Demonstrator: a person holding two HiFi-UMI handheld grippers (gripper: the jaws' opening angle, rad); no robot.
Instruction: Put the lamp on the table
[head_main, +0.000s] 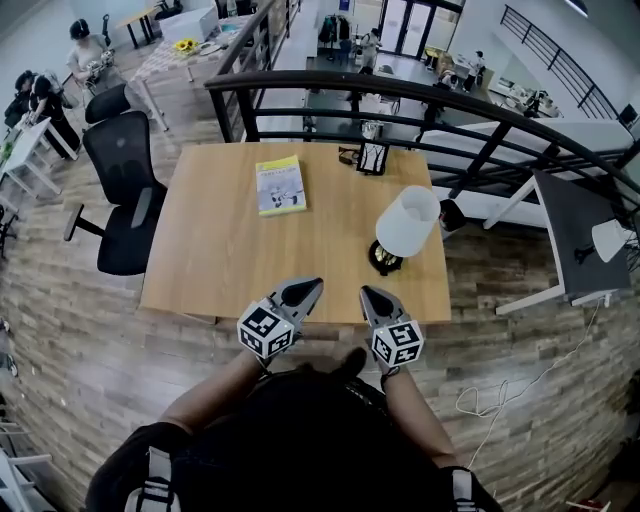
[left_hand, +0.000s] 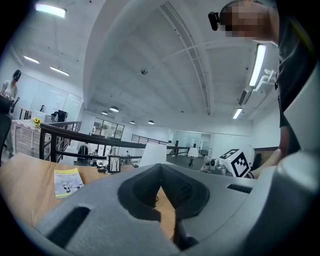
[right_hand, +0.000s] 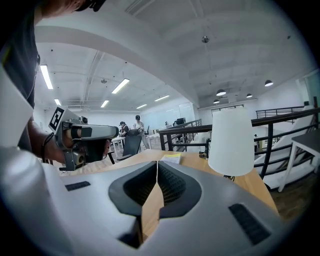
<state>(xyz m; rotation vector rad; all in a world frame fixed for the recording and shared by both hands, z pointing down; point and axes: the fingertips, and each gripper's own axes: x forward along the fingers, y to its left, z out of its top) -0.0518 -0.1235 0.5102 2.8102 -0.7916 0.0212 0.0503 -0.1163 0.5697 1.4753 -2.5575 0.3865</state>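
The wooden table (head_main: 230, 250) fills the middle, and there's the lamp (head_main: 407, 222) standing upright on its right half, white shade over a dark base. At the near edge the left gripper (head_main: 312, 286) and right gripper (head_main: 368, 294) sit side by side, each with fingers pressed together on nothing, apart from the lamp. A yellow booklet (head_main: 280, 186) lies flat toward the far side.

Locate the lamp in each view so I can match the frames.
Head view: lamp right of centre, on the table's right half.
Left gripper view: lamp at centre, white top just above the jaws.
Right gripper view: lamp right of centre, large.
Shared landmark: yellow booklet on the table, in all three.
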